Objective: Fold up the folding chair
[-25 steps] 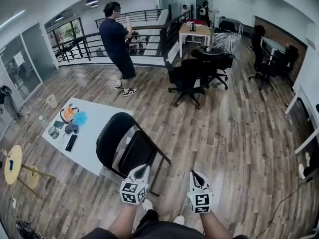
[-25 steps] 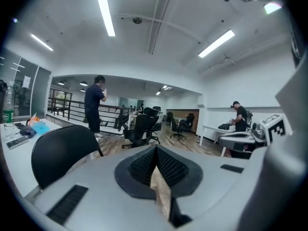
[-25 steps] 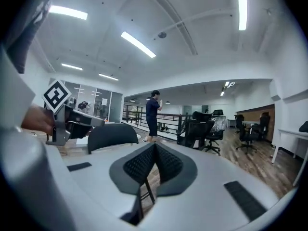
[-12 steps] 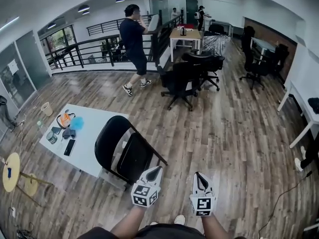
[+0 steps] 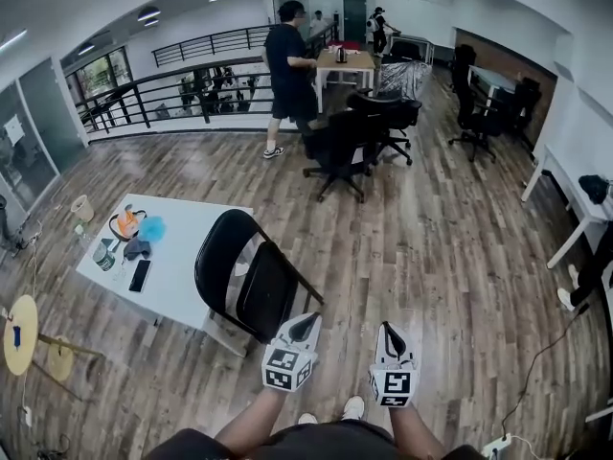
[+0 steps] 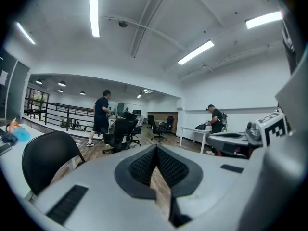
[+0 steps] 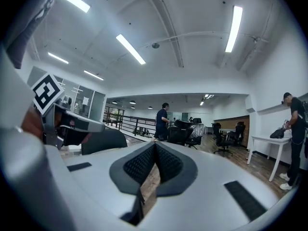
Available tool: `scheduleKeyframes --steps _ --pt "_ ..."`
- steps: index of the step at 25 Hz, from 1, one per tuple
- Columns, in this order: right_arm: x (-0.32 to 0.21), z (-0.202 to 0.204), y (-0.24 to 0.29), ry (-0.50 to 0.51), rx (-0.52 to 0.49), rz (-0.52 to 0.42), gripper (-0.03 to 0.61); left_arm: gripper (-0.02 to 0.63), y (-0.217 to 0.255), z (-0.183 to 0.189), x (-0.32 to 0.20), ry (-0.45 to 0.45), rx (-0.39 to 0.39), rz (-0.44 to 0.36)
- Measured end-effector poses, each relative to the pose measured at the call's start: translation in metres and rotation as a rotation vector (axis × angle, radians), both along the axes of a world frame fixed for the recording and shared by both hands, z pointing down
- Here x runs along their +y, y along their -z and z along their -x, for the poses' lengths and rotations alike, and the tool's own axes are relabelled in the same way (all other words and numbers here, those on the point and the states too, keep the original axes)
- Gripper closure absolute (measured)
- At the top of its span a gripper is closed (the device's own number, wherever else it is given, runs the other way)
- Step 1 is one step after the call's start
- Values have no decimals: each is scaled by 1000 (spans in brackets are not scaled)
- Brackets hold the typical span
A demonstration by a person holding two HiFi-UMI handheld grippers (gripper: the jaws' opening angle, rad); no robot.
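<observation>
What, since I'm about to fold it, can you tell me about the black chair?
The chair is black: rounded backrest, flat seat, thin dark frame, seemingly metal. It stands unfolded on the wood floor, its back close beside the white table. The shut left claw hangs near its seat, not touching.

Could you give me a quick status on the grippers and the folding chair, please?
Left gripper and right gripper shut, empty. Folding chair unfolded, not held, beside white table. Nothing in the way.
</observation>
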State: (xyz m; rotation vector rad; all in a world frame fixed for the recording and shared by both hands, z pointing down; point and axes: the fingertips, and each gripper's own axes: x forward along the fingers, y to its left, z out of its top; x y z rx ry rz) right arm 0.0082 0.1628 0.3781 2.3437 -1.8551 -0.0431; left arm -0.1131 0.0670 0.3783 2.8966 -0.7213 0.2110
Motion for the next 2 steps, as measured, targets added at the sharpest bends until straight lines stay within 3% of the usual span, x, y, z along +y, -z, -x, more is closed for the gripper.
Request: scheduleKeyframes --steps 2 --pt "1 11 3 -9 19 2 565 609 3 12 1 2 0 -5"
